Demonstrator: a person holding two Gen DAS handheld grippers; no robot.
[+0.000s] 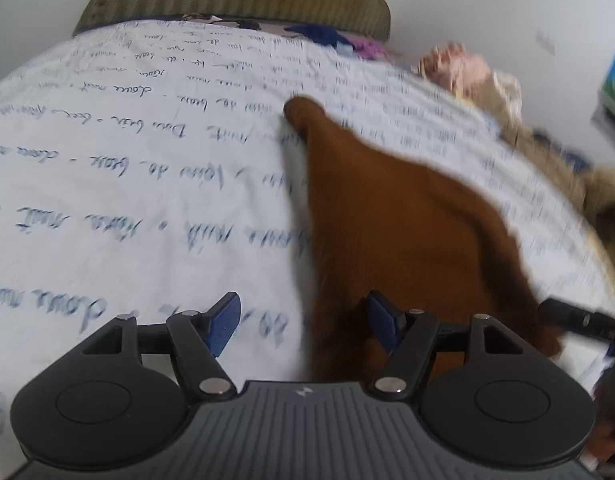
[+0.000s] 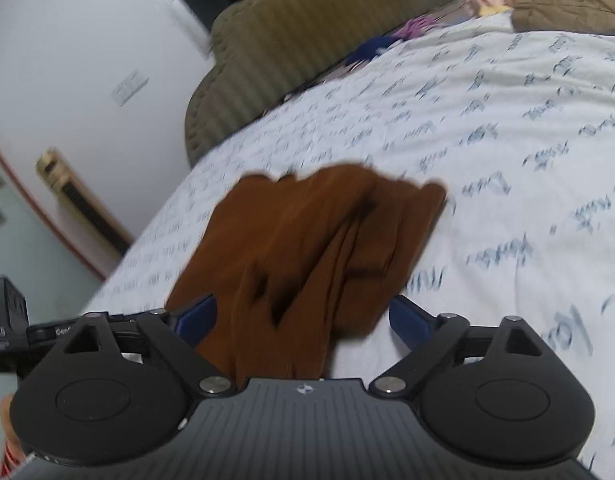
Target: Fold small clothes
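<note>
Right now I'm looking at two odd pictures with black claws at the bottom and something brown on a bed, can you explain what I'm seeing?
Those claws are two hand-held grippers, one in each of a person's hands, each carrying a wide-angle camera that looks along its fingers. One picture comes from the left gripper, the other from the right gripper. Both stand open and hold nothing. The brown garment lies on a white bedsheet printed with blue handwriting; in the right view it looks partly folded and bunched. At the far end is an olive headboard, with more clothes piled near the bed's edge. Both pictures are motion-blurred.
</note>
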